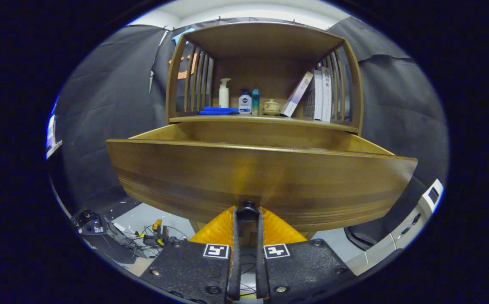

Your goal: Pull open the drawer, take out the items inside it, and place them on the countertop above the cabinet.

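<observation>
Tool [247, 211] pinching knob [247, 207] — drawer [261, 181] beyond

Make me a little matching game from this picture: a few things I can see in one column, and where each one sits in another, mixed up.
Things:
1. blue cloth
2. books
3. drawer
4. gripper

Places or states:
A. leaning at the shelf's right end
B. pulled out, below the shelf
C. closed on the dark knob at the drawer front's lower edge
D. lying flat, in front of the white pump bottle

Pairs: 1-D, 2-A, 3-B, 4-C
</observation>
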`<state>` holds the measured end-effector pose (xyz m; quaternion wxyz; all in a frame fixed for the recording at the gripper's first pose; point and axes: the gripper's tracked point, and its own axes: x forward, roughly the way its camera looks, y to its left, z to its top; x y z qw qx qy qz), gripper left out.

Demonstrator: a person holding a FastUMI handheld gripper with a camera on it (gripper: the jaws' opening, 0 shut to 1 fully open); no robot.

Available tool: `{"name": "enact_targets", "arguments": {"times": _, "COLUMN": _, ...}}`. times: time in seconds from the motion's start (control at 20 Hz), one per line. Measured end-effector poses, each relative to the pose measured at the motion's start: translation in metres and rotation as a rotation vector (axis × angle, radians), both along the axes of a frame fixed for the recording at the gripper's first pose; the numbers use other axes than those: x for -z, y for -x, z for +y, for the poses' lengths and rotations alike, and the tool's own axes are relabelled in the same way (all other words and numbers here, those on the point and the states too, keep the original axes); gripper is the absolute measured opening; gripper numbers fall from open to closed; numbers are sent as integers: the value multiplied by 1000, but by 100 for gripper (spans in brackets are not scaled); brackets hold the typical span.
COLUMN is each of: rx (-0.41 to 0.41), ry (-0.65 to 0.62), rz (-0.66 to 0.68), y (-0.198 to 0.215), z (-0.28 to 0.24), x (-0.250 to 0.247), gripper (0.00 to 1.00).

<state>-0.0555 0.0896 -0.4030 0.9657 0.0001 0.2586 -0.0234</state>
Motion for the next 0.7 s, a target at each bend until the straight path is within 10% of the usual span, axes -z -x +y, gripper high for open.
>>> {"name": "enact_targets", "arguments": {"times": 0.3, "rx": -10, "ry": 17, "rz": 40, "y": 6, "z": 1, "x": 0, "gripper": 18}}
{"name": "enact_targets", "arguments": {"times": 0.7, "rx": -165, "ry": 9, "rz": -24, "y": 3, "z": 8, "x": -97, "gripper": 54}}
